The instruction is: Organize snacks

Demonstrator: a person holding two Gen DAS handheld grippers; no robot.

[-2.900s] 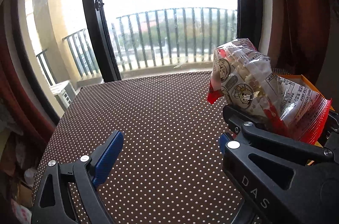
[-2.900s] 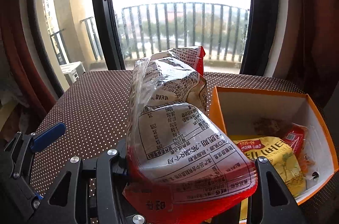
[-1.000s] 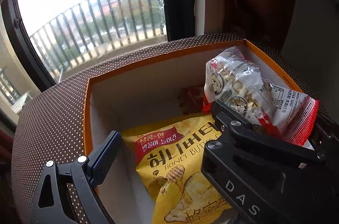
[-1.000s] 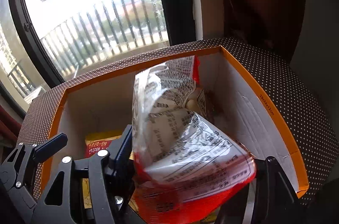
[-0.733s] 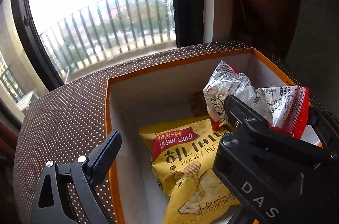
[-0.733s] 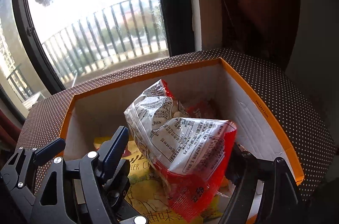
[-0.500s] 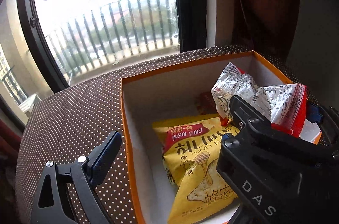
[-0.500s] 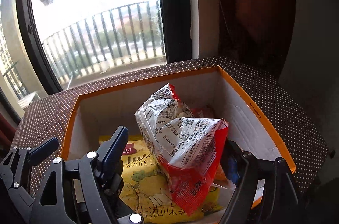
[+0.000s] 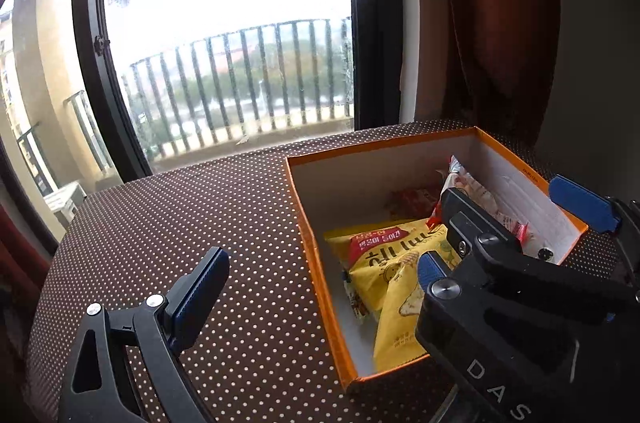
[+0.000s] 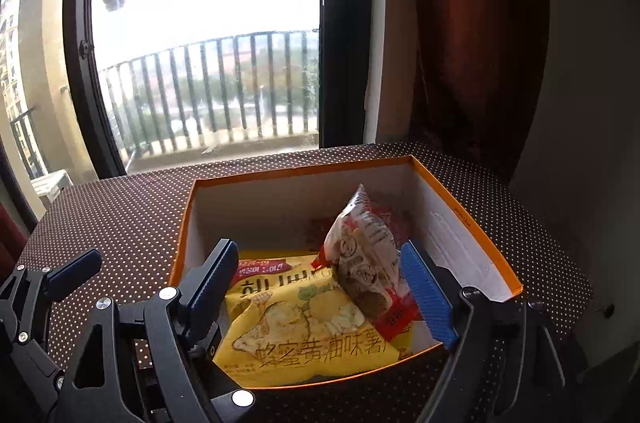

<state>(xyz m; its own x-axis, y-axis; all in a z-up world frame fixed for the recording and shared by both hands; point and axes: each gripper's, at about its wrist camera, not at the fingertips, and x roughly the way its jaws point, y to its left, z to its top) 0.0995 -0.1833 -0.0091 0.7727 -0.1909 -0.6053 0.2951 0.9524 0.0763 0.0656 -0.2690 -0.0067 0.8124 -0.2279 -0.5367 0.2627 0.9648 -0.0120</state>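
Now the right gripper (image 10: 324,283) hangs spread wide, empty, with the clear red-edged snack bag (image 10: 366,263) leaning between its fingers atop the yellow chip bag (image 10: 304,327) inside the orange box (image 10: 468,223). Left gripper (image 9: 316,275) gapes too, beside it. Risk: a fingertip could snag the propped bag and topple it.

Snack bags (image 10: 366,259) in box (image 10: 460,223)
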